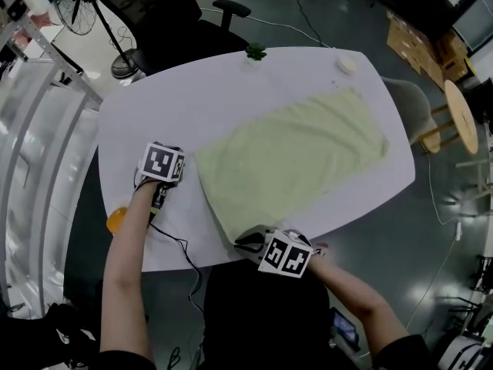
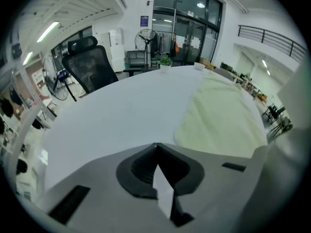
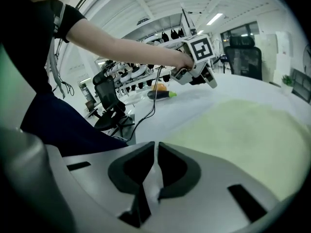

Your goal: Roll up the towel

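towel: pale green towel (image 1: 296,156) lies spread flat on the white table (image 1: 177,99), running diagonally from the lower middle of the head view up toward the upper right. Not rolled at all yet, just a few soft wrinkles.

left gripper: left gripper (image 1: 173,156) sits at the left of the head view, just beside the towel's near-left corner but over bare tabletop. In its own view the jaws (image 2: 155,147) are clenched tip to tip with nothing between them, only white table (image 2: 121,110) showing through the gap lower down. The towel (image 2: 221,120) is off to the right there.

right gripper: right gripper (image 1: 245,241) is at the lower middle of the head view, right at the towel's nearest corner. In its own view the jaws (image 3: 155,144) are pulled together to a thin slit. Honestly can't tell if the towel's edge is caught in there. The towel (image 3: 243,135) fills the right side of that view, and the left gripper (image 3: 212,83) shows at upper centre, angled down at the table (image 3: 194,106).

other stuff: small potted plant (image 1: 255,52) and a little white round thing (image 1: 347,65) near the table's far edge, an orange object (image 1: 115,220) at the left edge, and a black office chair (image 1: 173,21) behind the table at the top.
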`<state>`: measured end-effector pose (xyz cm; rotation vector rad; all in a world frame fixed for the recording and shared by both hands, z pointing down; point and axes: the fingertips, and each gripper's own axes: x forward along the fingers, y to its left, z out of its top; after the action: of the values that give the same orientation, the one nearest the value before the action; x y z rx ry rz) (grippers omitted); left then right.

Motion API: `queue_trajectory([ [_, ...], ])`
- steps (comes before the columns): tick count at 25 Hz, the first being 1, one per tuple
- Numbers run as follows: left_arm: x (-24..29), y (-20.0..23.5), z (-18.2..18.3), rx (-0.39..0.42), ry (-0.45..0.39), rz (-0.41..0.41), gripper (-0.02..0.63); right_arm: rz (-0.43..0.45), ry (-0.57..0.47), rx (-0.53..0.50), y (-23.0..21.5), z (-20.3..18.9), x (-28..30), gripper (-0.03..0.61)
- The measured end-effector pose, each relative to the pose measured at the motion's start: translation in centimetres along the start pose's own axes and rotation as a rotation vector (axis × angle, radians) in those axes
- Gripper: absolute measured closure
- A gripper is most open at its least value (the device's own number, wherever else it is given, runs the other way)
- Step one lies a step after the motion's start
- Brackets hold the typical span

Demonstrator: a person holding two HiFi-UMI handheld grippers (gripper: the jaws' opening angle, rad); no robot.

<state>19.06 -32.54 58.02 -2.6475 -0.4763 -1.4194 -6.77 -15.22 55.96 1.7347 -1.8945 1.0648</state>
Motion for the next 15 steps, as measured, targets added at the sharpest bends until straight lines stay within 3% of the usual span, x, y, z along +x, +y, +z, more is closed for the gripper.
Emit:
queue_trajectory([
  [3,-0.5,1.4,-0.8,0.031,0.004,0.023,0.603,0.004,0.04,-0.003,0.1,-0.7,1.2,0.545],
  [6,-1.1,0.4,-0.5,0.056,-0.049,-0.028,0.603,0.008,0.091,0.011,-0.3,-2.1,2.4,0.545],
  [11,-3.2,-5.4,-0.2,0.351,-0.119,-0.201,0.59,0.017,0.061,0.077,-0.9,-2.0,2.4,0.543],
  [15,-5.0,-11.7,-3.0,0.591,-0.095,-0.431,0.41,0.025,-0.009,0.082,-1.2,-0.2,0.6,0.543],
])
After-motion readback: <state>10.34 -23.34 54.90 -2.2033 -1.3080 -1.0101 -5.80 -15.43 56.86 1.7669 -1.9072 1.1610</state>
